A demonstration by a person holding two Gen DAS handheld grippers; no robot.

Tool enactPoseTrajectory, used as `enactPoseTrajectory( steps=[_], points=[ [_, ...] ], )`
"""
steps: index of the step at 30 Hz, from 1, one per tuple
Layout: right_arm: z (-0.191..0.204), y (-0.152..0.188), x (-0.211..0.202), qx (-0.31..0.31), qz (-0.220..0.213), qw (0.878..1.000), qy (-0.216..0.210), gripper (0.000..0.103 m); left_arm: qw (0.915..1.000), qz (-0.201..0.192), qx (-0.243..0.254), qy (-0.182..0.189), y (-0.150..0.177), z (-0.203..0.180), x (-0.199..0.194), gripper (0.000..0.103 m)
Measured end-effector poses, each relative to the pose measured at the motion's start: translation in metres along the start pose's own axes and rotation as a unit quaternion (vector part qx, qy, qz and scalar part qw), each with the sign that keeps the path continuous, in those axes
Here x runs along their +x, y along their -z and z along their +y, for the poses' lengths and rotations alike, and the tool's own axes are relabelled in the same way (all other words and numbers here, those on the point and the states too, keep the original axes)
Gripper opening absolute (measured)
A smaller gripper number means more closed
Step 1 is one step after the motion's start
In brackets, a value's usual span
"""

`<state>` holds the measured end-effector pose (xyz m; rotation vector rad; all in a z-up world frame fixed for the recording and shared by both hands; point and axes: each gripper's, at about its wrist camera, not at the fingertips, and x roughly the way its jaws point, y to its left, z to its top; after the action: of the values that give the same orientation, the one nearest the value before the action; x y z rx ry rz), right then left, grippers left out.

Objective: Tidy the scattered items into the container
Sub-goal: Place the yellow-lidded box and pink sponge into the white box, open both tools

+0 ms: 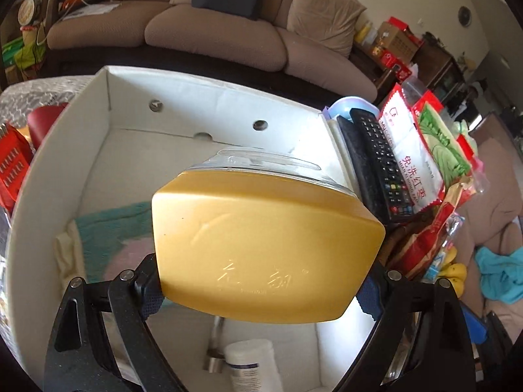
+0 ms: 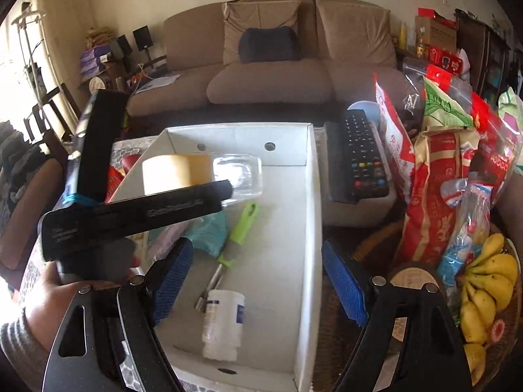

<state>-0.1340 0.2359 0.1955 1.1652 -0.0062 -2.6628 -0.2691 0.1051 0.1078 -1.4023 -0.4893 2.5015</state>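
**Yellow box going over the white carton, right tool empty**

Left wrist view first. Our left tool (image 1: 261, 289) is spread wide and clamped on a yellow box with a clear lid (image 1: 261, 245); the padded fingers (image 1: 152, 297) press on its two short sides. The box hangs over the open white carton (image 1: 108, 98), roughly over its middle. Down in the carton we can see a teal and pink cloth (image 1: 111, 228) towards the left wall, and at the near end a white bottle (image 1: 250, 362) lying down with a metal bit of some tool just beside it. Past the carton's right wall there's a black remote (image 1: 379, 166) lying flat, then a pile of red and white snack bags (image 1: 412, 150), and bananas (image 1: 456, 272) near the right edge. A brown sofa (image 1: 215, 29) sits behind all that.

Right wrist view. Our right tool (image 2: 258, 281) stands wide with nothing between its blue pads (image 2: 346, 289), hanging over the near end of the same carton (image 2: 310, 228). Inside we see the white bottle (image 2: 224, 320) on its side, a green-handled utensil (image 2: 242, 225) lying diagonally just beyond it, and the teal cloth (image 2: 209, 232) to its left. Further back the yellow box (image 2: 176, 173) shows up above the carton's far left corner, held in the left tool (image 2: 183, 176), with a hand (image 2: 49, 297) on the grip at the lower left. The remote (image 2: 362, 153) lies just outside the right wall, the bags (image 2: 438, 196) and bananas (image 2: 490, 281) further right.
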Motion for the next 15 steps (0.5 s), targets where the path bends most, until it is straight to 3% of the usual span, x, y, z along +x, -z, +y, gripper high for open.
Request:
enactPoseTrajectory(
  steps=[4,8,11,13,15],
  points=[
    [-0.013,0.011,-0.007,0.008,-0.002,1.000,-0.016,0.084,0.9993,0.028,-0.021,0.013,0.008,-0.012,0.027,0.091],
    [-0.021,0.024,-0.004,0.017,0.005,1.000,-0.017,0.084,0.9979,0.058,-0.028,0.003,0.018,-0.016,0.053,0.092],
    [-0.019,0.029,0.003,0.011,0.015,1.000,-0.018,0.084,0.9941,0.100,-0.041,0.010,0.022,-0.015,0.066,0.092],
    [-0.018,0.032,0.005,0.006,0.016,1.000,-0.020,0.084,0.9912,0.124,-0.045,0.012,0.027,-0.012,0.070,0.092],
    [-0.017,0.033,0.006,0.008,0.017,1.000,-0.021,0.084,0.9911,0.123,-0.049,0.014,0.029,-0.008,0.063,0.094]
  ],
)
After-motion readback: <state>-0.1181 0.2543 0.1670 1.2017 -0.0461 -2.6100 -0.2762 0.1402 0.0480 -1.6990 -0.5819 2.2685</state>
